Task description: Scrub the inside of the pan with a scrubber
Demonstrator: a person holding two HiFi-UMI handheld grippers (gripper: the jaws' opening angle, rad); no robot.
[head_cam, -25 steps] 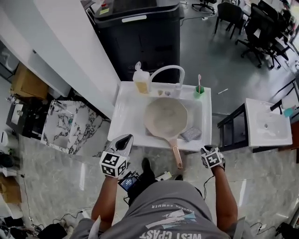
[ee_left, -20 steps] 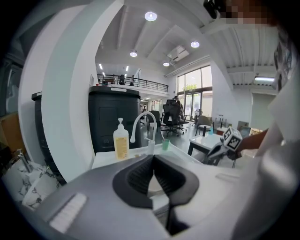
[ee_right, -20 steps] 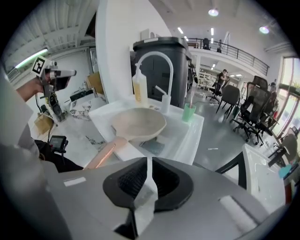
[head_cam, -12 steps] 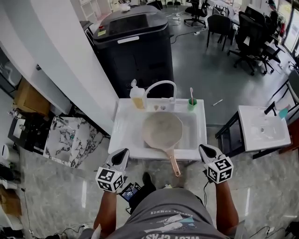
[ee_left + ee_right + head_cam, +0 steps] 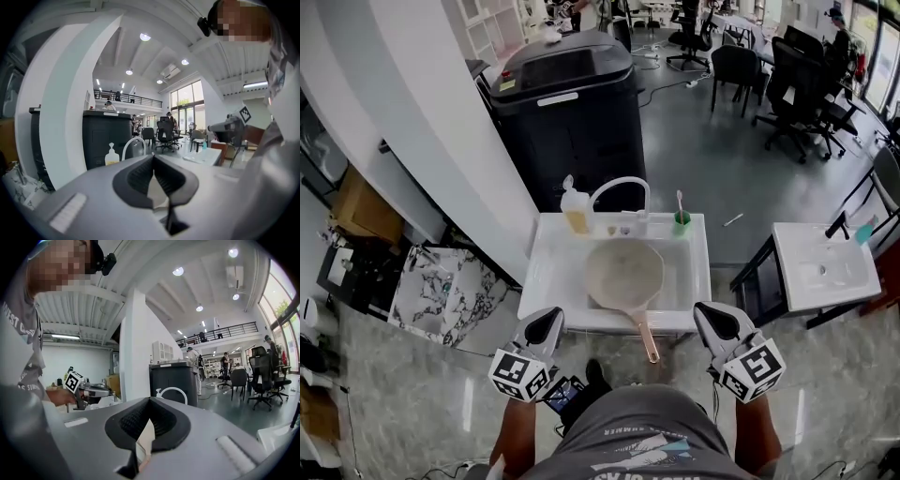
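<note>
In the head view a round pale pan [image 5: 623, 275] lies in the white sink [image 5: 546, 281], its copper handle [image 5: 645, 339] sticking out over the front edge toward me. No scrubber shows clearly in the sink. My left gripper [image 5: 551, 317] is held in front of the sink's left corner, shut and empty. In front of the right corner my right gripper [image 5: 709, 314] is shut too, with nothing in it. Both are apart from the pan. The left gripper view shows its pads [image 5: 153, 156] meeting at the tip, and the right gripper view shows the same [image 5: 150, 399].
A soap bottle [image 5: 575, 211], a curved faucet [image 5: 617, 192] and a green cup [image 5: 681, 223] stand at the sink's back. A tall black bin [image 5: 567, 103] is behind it. A second white basin [image 5: 823, 265] is at the right, a marble slab [image 5: 441, 281] at the left.
Both grippers have drawn back from the sink toward my body and stand higher in the head view. The view has lifted and shows more of the room. The grey scrubber beside the pan no longer shows.
</note>
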